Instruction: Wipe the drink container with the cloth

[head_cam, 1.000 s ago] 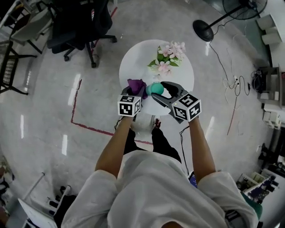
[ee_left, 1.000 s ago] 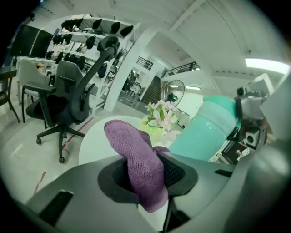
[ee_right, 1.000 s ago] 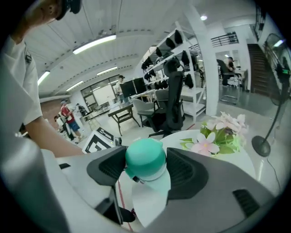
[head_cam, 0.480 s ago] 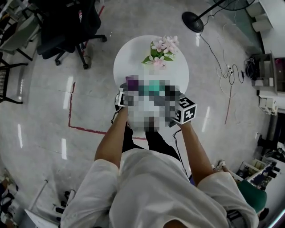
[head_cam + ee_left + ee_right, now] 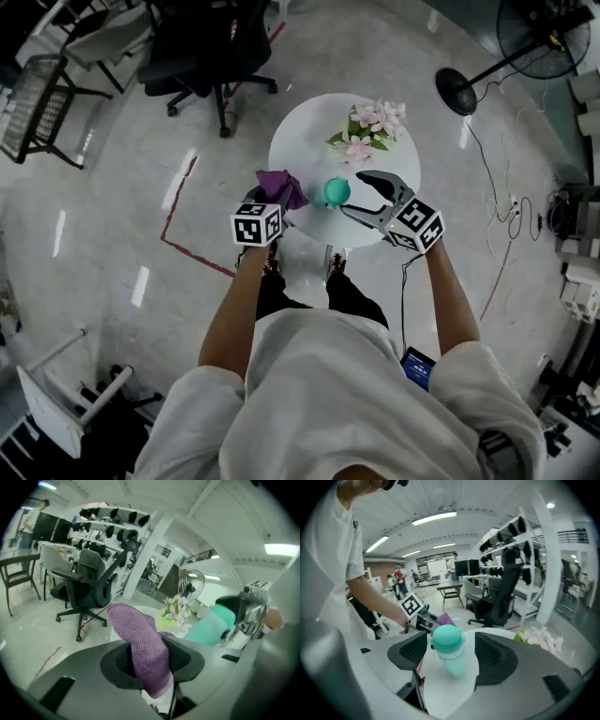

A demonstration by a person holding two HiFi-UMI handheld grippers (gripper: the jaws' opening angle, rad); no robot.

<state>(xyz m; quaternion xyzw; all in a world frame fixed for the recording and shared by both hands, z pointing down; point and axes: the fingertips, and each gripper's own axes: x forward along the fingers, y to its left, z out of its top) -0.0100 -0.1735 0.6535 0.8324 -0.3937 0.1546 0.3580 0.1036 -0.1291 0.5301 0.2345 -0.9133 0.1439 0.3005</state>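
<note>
A teal drink bottle stands on the round white table. In the right gripper view the bottle sits between my right gripper's jaws, with a gap on each side. My right gripper is opening and its pads do not touch the bottle. My left gripper is shut on a purple cloth, just left of the bottle. In the left gripper view the cloth sticks up out of the shut jaws, and the bottle shows to its right.
A bunch of pink flowers lies on the table's far side. A black office chair stands beyond the table to the left, a floor fan to the right. Red tape lines mark the floor.
The right jaws have spread away from the bottle, which now stands free on the table. The left gripper still holds the cloth beside it. The head camera has shifted.
</note>
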